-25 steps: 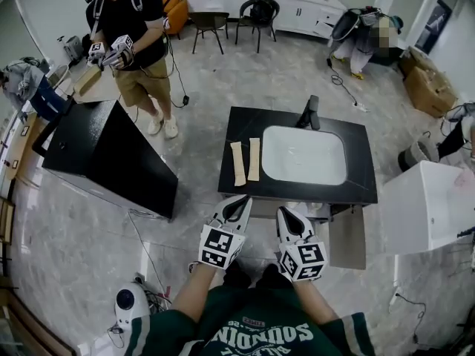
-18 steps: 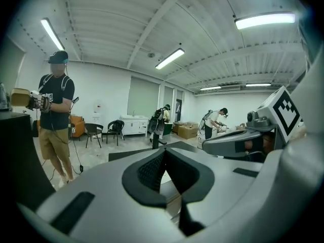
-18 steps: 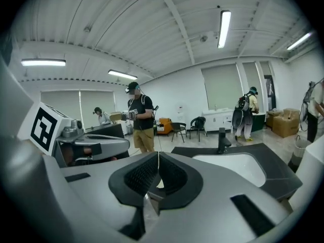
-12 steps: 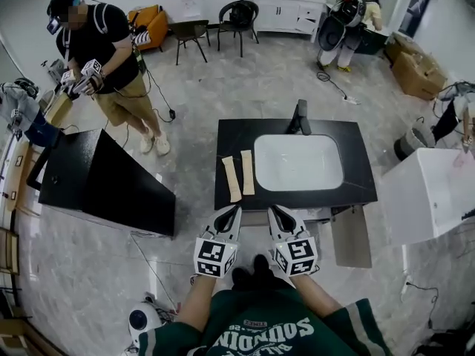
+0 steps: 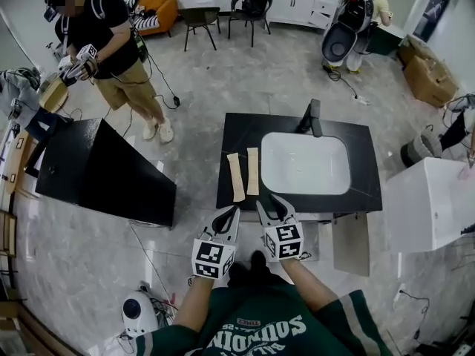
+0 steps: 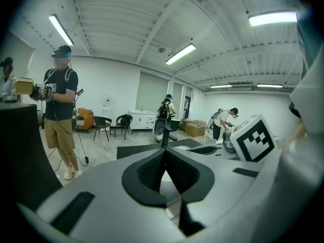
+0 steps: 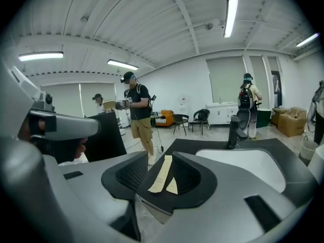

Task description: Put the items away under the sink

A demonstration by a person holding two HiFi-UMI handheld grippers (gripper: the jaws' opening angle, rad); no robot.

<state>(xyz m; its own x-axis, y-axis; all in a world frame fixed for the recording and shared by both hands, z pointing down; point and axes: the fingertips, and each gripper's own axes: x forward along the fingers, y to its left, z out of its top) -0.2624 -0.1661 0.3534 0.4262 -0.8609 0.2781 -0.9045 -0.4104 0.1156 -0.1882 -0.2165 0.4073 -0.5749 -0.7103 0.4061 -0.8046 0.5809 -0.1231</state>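
The grey floor [image 5: 223, 73] spreads all round me. On it in front of me stands the black counter [image 5: 249, 132], with the white basin [image 5: 306, 163] set into its right part and a dark tap [image 5: 312, 117] behind the basin. To my left is a second black cabinet [image 5: 96, 169], and beyond it stands a person [image 5: 111, 28] in a black shirt. My left gripper [image 5: 234, 211] hangs just short of the counter's front edge, its jaws closed together with nothing in them. My right gripper [image 5: 273, 205] is just beside it, with its tips over the front edge near the basin's left corner. Its jaws have just been opening and stand wide apart, holding nothing. The two tan strips [image 5: 237, 176] lie side by side on the counter top, just left of the basin and apart from both grippers. I see them through the gap of my right jaws, lying beyond it.
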